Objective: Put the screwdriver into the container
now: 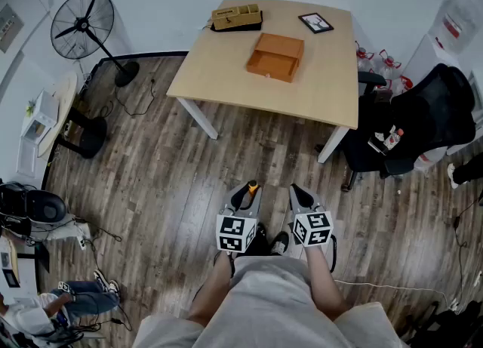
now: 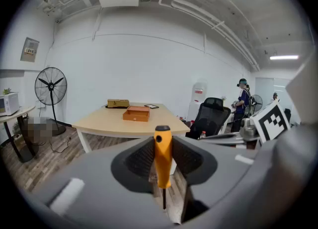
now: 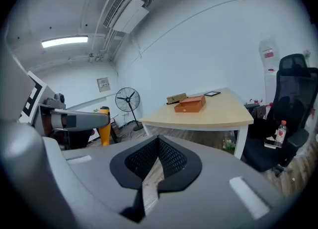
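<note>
An orange-handled screwdriver [image 2: 162, 156] stands upright between the jaws of my left gripper [image 2: 163, 146], which is shut on it; its handle top pokes out past the gripper tip [image 1: 252, 186]. The left gripper [image 1: 249, 190] and right gripper [image 1: 299, 190] hang side by side over the wooden floor, well short of the table [image 1: 332, 90]. An open orange wooden container [image 1: 275, 56] sits on that table, also visible ahead as the container [image 2: 136, 114] and the container [image 3: 190, 105]. My right gripper [image 3: 159, 141] is shut with nothing in it. The screwdriver [image 3: 104, 129] shows to its left.
A tan box [image 1: 236, 16] and a framed picture [image 1: 315, 23] lie at the table's far edge. A standing fan [image 1: 84, 26] is at the left, a black office chair [image 1: 423, 124] at the table's right. A person [image 2: 242, 99] stands far right.
</note>
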Demonstrator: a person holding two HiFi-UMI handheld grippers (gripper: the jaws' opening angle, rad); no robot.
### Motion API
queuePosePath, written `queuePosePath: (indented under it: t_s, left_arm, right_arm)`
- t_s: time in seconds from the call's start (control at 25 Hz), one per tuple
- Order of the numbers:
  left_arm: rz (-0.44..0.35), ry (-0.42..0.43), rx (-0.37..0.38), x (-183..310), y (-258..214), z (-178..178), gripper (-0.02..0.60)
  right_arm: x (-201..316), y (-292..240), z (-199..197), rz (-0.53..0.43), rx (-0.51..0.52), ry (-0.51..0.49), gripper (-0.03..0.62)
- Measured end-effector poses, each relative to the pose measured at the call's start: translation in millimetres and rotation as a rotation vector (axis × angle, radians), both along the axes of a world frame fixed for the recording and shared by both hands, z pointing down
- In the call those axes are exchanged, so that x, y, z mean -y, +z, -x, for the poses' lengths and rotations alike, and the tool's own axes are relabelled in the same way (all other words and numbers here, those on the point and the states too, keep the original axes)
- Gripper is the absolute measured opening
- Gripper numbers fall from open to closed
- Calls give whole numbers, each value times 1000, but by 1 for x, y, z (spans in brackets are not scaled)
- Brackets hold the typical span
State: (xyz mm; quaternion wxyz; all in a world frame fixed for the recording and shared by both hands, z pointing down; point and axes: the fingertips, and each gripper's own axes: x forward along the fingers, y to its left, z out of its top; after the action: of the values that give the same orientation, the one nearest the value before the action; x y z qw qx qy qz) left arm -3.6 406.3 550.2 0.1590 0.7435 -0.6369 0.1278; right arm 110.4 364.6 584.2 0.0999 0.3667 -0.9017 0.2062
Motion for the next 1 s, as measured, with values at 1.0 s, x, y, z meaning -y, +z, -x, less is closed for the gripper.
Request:
queuePosePath:
  t_s: [1.0]
  left_arm:
    - [-28,-83,-29,-3,-12,22,167]
  right_arm:
    - [11,-2,-33,22,52,59,2]
